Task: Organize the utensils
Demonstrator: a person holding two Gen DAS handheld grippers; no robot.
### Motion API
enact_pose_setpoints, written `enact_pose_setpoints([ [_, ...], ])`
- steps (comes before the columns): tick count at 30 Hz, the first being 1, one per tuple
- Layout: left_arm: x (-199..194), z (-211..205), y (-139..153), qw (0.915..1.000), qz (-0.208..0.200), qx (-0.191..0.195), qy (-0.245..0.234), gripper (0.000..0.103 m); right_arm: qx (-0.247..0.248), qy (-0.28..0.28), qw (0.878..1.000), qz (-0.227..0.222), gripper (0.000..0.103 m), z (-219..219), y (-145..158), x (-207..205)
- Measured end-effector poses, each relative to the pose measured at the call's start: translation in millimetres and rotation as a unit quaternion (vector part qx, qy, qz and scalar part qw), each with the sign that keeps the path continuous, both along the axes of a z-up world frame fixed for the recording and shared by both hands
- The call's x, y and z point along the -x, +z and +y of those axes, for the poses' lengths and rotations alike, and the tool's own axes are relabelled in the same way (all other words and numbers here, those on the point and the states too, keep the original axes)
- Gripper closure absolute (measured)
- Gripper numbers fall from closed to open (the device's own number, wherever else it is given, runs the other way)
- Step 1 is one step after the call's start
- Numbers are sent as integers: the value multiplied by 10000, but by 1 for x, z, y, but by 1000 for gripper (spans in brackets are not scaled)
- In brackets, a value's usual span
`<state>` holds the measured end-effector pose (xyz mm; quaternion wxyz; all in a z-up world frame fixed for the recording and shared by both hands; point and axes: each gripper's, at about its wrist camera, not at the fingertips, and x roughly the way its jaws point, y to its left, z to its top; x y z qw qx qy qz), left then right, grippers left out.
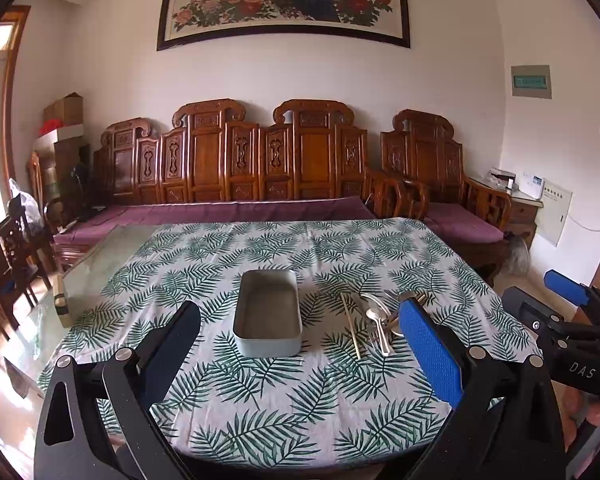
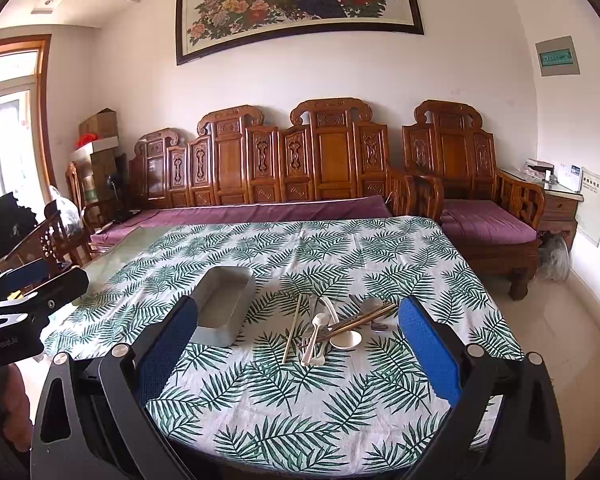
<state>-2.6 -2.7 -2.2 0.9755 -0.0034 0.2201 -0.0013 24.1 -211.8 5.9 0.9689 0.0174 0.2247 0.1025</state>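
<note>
**A:** ok so where are we at? Both sets of tongs are spread wide with nothing between them. The left tongs (image 1: 300,344) hang low over the near edge of the bench (image 1: 260,420), and the right tongs (image 2: 298,344) do the same just beside them.

**B:** Yeah, both empty. From the right view the pile of utensils (image 2: 332,330) sits pretty much dead ahead, right in the gap between the blue pads, a bit further out on the leaf-print cloth. The grey tray (image 2: 224,308) is off to the left of that.

**A:** And from the left view it flips: the tray (image 1: 268,314) is straight ahead and the pile (image 1: 374,320) is over to the right, partly hidden behind the right-hand pad.

**B:** So I'd say the right hand is the nearer one for the grab. The loose chopstick (image 2: 292,328) runs mostly away from the camera, leaning slightly, so its long axis is roughly in line with the tongs. Closing across it looks doable.

**A:** The rest is a tangle though: white spoons (image 2: 346,338), darker chopsticks crossing over them. Tray's empty, its long side also runs away from us, just beside the pile.
</note>
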Motion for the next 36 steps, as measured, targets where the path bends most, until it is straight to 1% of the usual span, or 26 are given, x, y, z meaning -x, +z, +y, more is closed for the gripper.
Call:
enact_pose_setpoints([
  [12, 1, -2, 3, 10000, 6, -9, -6, 6, -6, 2, 10000, -10, 3, 2, 1, 1],
  [20, 1, -3, 2, 10000, 19, 31, -5, 6, -22, 4, 10000, -8, 3, 1, 1, 1],
  [24, 1, -3, 0, 10000, 47, 14, -7, 6, -15, 20, 10000, -27, 3, 2, 7, 6],
  [36, 0, -5, -1, 10000, 79, -22, -22, 6, -23, 25, 10000, -35, 3, 1, 7, 6],
])
